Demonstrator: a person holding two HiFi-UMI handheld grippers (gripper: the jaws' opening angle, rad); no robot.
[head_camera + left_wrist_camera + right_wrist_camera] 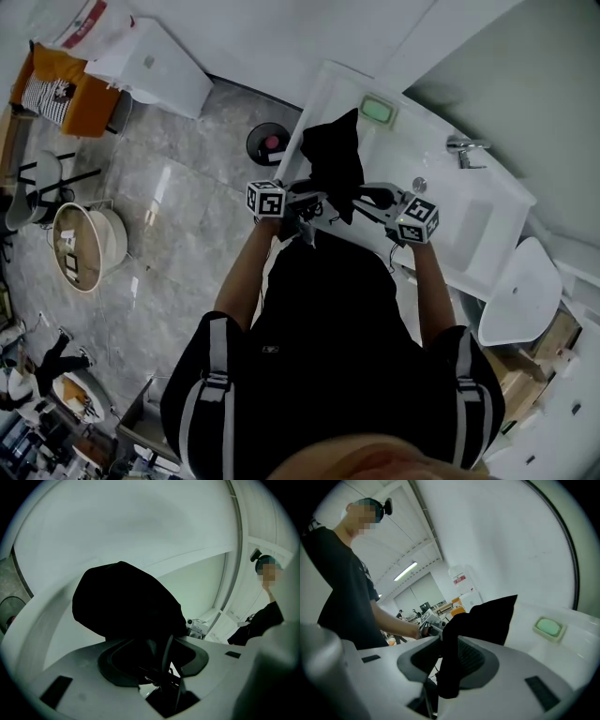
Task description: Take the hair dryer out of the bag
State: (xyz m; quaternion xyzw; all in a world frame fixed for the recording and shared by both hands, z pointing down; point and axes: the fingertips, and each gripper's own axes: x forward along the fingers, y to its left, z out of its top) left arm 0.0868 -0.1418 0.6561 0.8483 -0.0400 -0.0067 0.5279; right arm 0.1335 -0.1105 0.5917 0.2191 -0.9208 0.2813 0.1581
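Your left hand-held gripper (314, 204) (150, 654) has its jaws set wide, and the gap between them is filled by the bulky lower part of the black bag (335, 159) (125, 603). The pads look pressed against it, so I read this as a grip on the fat part of the bag and not as an empty open hand. A thin dark cord (167, 654) runs down between those jaws; whether it is a drawstring or the dryer's cable cannot be told.

The bag hangs raised between your two hands, over the white desk (323, 94) with its basin, and touches nothing below. Its upper corner stands up toward the green soap (377, 110) (548, 627).

Your right hand-held gripper (364, 199) (452, 663) is partly open. A flap of the bag's cloth (487, 616) hangs between its jaws, lying along one pad with a gap showing at the other, so it is not pinching the cloth.

The hair dryer shows in no view. Judging by the rounded bulge in the bag, it is probably inside, still wholly covered.

So the task looks to be at an early stage: the bag is lifted and steadied, but nothing has come out. You have yet to find the mouth, spread it, take hold of the dryer and draw it clear
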